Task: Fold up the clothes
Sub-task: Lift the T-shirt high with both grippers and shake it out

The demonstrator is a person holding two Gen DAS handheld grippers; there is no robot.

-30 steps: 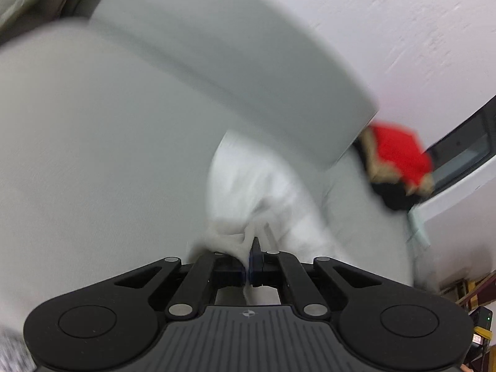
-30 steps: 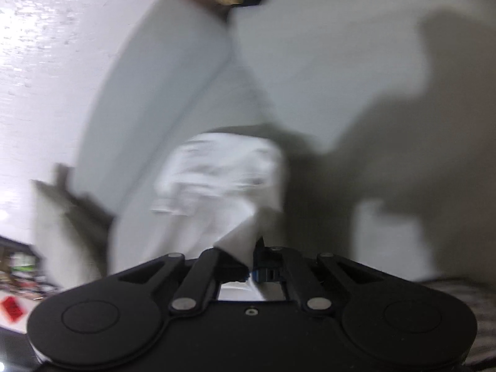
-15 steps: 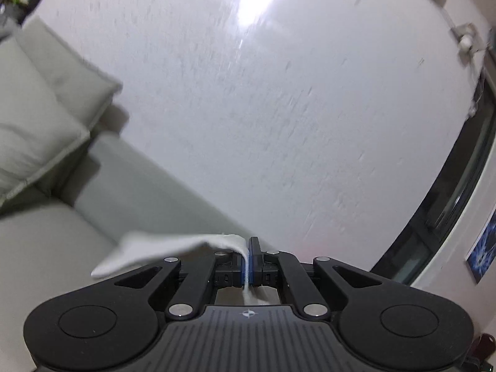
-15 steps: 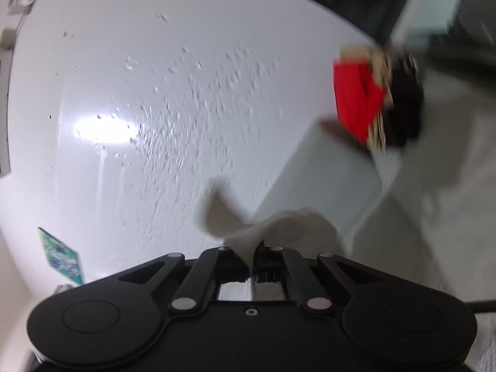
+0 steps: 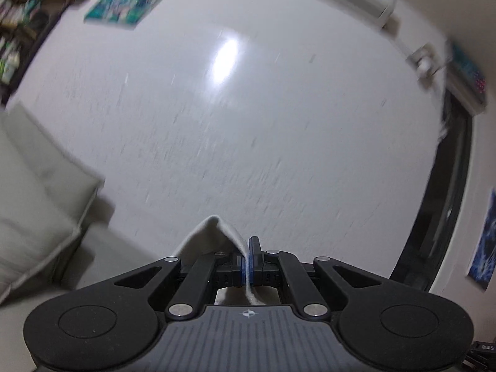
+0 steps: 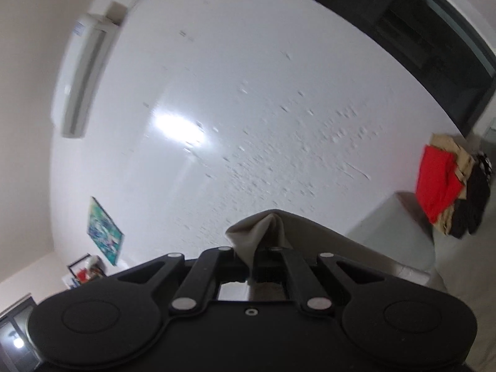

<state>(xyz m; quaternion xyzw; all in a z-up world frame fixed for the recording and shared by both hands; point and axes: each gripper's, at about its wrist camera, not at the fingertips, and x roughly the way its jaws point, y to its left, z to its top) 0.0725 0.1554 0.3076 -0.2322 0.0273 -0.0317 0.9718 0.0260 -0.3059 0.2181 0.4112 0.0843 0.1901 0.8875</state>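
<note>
A white garment [image 5: 214,235] is pinched in my left gripper [image 5: 248,266], whose jaws are shut on its edge; a fold of cloth stands up just left of the fingers. My right gripper [image 6: 251,268] is shut on another part of the same white garment [image 6: 263,229]. Both grippers are raised high and point up at the white wall. The rest of the garment hangs below, out of sight.
A grey sofa with a cushion [image 5: 34,210] is at the lower left. A pile of red, tan and black clothes [image 6: 446,186] lies on the sofa's arm at the right. An air conditioner [image 6: 83,80], pictures [image 5: 130,0] and a dark window [image 6: 418,31] are on the walls.
Both grippers have lifted the white garment from the sofa and tilted upward. The views have swung from the sofa seat to the wall and the ceiling edge.
</note>
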